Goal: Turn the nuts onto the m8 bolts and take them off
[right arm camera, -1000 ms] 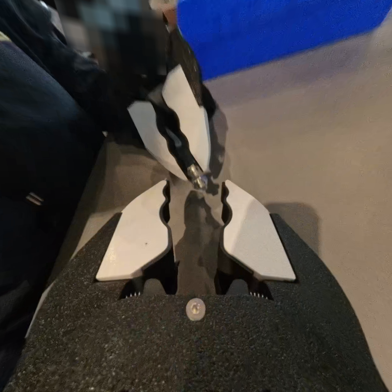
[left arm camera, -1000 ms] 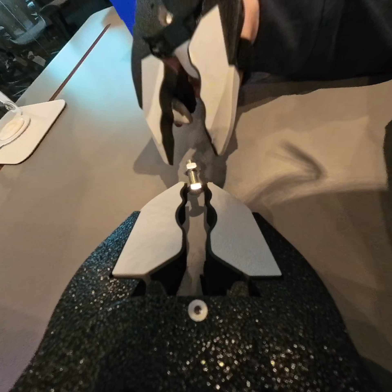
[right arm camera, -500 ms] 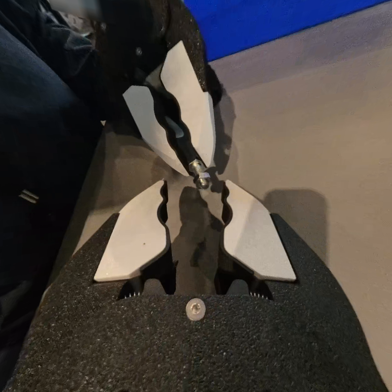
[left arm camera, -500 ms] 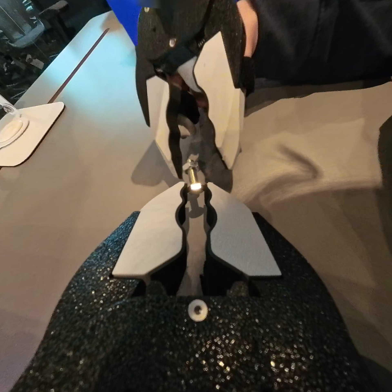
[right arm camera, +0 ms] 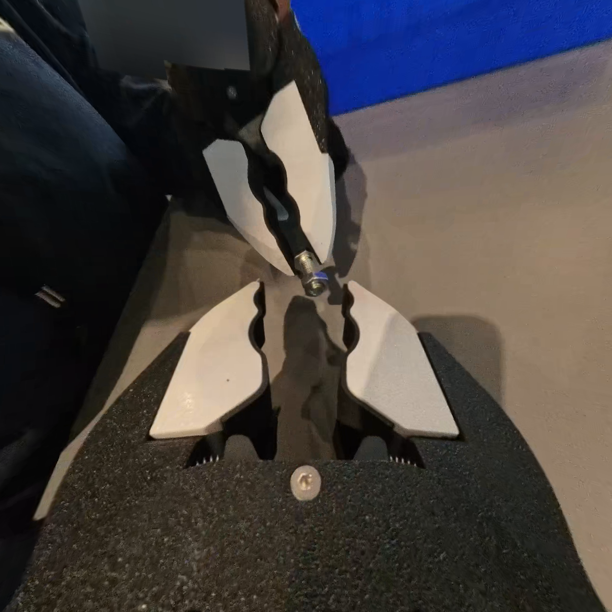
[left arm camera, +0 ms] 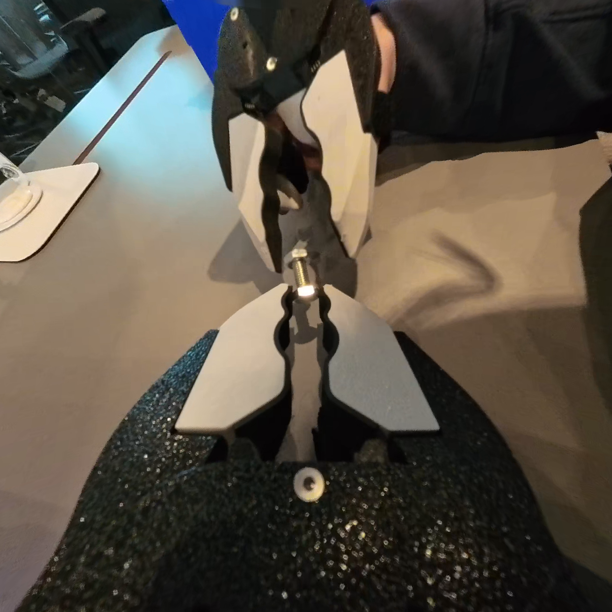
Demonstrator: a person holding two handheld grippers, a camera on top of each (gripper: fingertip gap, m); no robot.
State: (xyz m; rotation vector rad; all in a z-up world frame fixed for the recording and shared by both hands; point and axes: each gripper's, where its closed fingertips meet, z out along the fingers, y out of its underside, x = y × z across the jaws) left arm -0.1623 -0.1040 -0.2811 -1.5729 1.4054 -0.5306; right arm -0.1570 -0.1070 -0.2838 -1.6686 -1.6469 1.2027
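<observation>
In the left wrist view, the left hand-held gripper (left arm camera: 304,293) is clenched on the head of a silver bolt (left arm camera: 300,276), its two white fingertips pressing the head from either side. The threaded shaft points away from the camera, above the grey tabletop (left arm camera: 132,265). A nut (left arm camera: 297,255) sits at the far end of the shaft. The right hand-held gripper (left arm camera: 314,258) faces it from the far side with its fingers spread wide around the nut end, not pressing on it. A white mat (left arm camera: 56,202) lies at the left edge of the tabletop.

In the right wrist view, the right hand-held gripper (right arm camera: 303,291) is released, with clear space between each fingertip and the nut (right arm camera: 316,284). The nut sits near the tip of the bolt (right arm camera: 306,265), just beyond and between the open fingertips. A blue panel (right arm camera: 463,43) stands behind the tabletop (right arm camera: 480,215).
</observation>
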